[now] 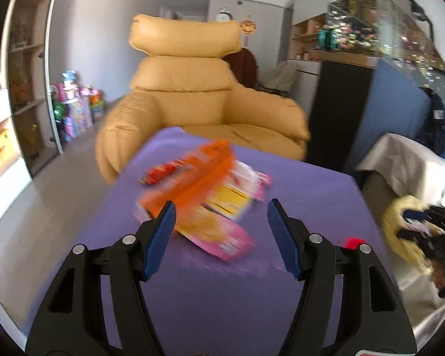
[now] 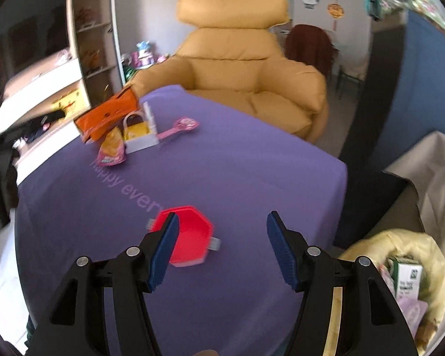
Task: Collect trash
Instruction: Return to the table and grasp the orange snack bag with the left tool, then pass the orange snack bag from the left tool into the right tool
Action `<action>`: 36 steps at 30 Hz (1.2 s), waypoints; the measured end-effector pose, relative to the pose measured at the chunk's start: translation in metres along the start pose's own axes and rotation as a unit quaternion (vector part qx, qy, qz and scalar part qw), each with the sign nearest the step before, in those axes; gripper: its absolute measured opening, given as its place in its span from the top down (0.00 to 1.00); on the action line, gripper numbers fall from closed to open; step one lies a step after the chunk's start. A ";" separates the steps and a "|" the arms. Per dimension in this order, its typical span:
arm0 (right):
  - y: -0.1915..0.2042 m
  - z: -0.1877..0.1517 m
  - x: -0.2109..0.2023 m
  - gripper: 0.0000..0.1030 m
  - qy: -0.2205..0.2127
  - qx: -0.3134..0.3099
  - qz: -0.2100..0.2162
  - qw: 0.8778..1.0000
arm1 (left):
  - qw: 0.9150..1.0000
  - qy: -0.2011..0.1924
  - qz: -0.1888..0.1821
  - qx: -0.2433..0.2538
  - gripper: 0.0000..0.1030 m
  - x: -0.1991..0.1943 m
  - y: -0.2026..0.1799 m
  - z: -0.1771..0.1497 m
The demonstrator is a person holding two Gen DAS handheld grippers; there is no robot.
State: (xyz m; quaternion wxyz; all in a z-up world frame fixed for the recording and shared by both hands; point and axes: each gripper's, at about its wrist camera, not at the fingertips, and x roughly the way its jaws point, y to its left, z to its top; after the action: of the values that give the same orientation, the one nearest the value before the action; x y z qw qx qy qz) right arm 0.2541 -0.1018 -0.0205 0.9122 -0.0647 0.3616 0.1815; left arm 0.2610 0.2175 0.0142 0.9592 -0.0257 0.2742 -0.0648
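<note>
Bare purple tablecloth (image 2: 228,160) stretches between the red octagonal container (image 2: 190,235) at the near edge and the far-left clutter: orange box (image 2: 108,114), snack packet (image 2: 112,146), small white toy (image 2: 141,135), pink scoop (image 2: 181,126). A tan armchair (image 2: 240,62) blocks the far side; a yellow trash bag (image 2: 400,273) stands right of the table.

On my left wrist view the pile of wrappers (image 1: 201,190) is smeared by motion blur, so I cannot separate the orange packet (image 1: 192,175) from the pink one (image 1: 222,240) or read any print. My left finger (image 1: 160,237) covers the pile's near left corner. A small red thing (image 1: 354,241) peeks from behind the other finger, mostly hidden. On the right wrist view a finger (image 2: 163,252) hides part of the red container (image 2: 190,237), and the yellow bag (image 2: 400,267) is cut off by the frame's edge. The lettering on the counter (image 2: 222,163) cloth is partly covered.
</note>
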 end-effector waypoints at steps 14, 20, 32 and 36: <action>0.012 0.007 0.028 0.44 0.027 0.002 0.035 0.999 | 0.993 0.107 0.011 0.047 0.89 0.090 0.022 0.006; 0.009 0.006 0.028 0.44 0.027 0.015 0.050 0.998 | 0.995 0.093 -0.019 0.026 0.95 0.042 0.005 -0.014; 0.039 0.015 0.030 0.44 0.017 -0.007 0.069 0.997 | 0.981 0.130 -0.139 -0.034 0.58 -0.017 -0.025 -0.058; 0.033 0.014 0.026 0.44 0.013 -0.003 0.060 0.998 | 0.979 0.124 -0.154 -0.046 0.58 -0.014 -0.024 -0.058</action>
State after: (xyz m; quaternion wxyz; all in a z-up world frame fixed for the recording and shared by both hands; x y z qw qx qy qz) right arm 0.2685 -0.0604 -0.0277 0.8949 -0.0476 0.3758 0.2360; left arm 0.2162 0.1948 -0.0254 0.8939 -0.1031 0.3867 -0.2020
